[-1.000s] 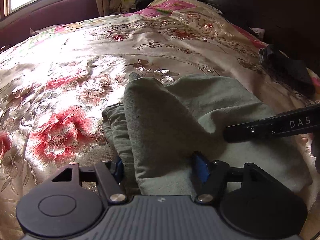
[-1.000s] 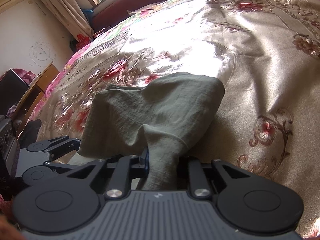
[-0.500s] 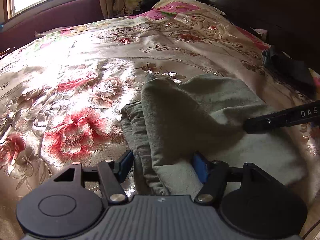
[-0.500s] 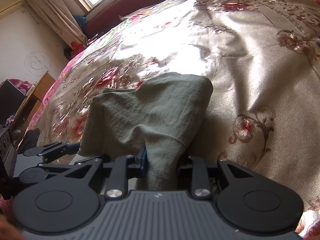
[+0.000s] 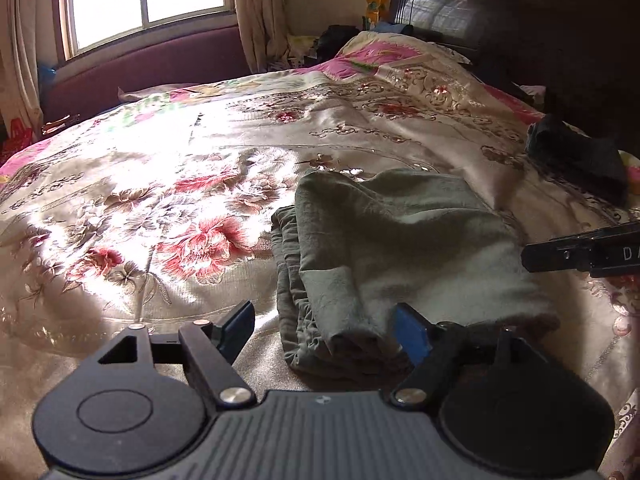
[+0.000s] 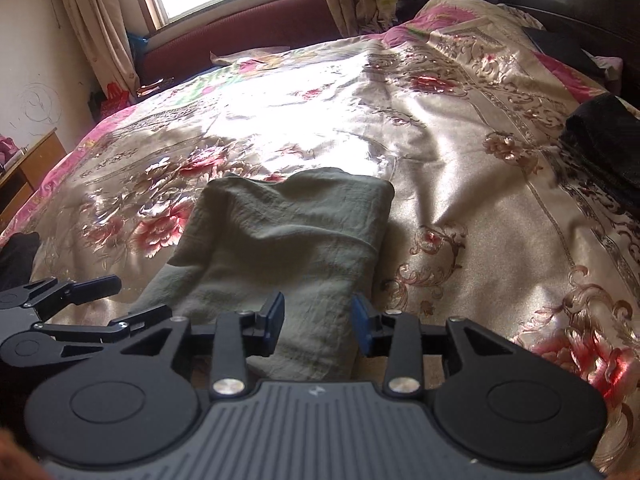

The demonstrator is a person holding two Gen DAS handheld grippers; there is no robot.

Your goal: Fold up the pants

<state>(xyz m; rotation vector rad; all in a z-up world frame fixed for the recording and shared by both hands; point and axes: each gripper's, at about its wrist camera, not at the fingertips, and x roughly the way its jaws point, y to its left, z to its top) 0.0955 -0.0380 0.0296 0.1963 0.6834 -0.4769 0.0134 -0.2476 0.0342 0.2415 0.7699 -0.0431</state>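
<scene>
- Left wrist view: the left gripper (image 5: 326,326) stands with jaws spread, nothing clamped. The grey-green folded cotton pants (image 5: 384,248) lie on the floral satin bedspread (image 5: 160,200). Risk: the right blue pad touches the near fold; withdrawal may drag the layers apart.
- Right wrist view: the right gripper (image 6: 318,320) is parted, straddling the pants (image 6: 288,240) edge. Risk: slippery satin lets the stack slide.

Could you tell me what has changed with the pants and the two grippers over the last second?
Both let go: the left hand-held gripper and the right hand-held gripper, each shut on the green pants a second ago, now stand open and have drawn back and tilted up. The pants have settled flat, folded, on the floral bedspread. The dark garment beside them stayed put.
</scene>
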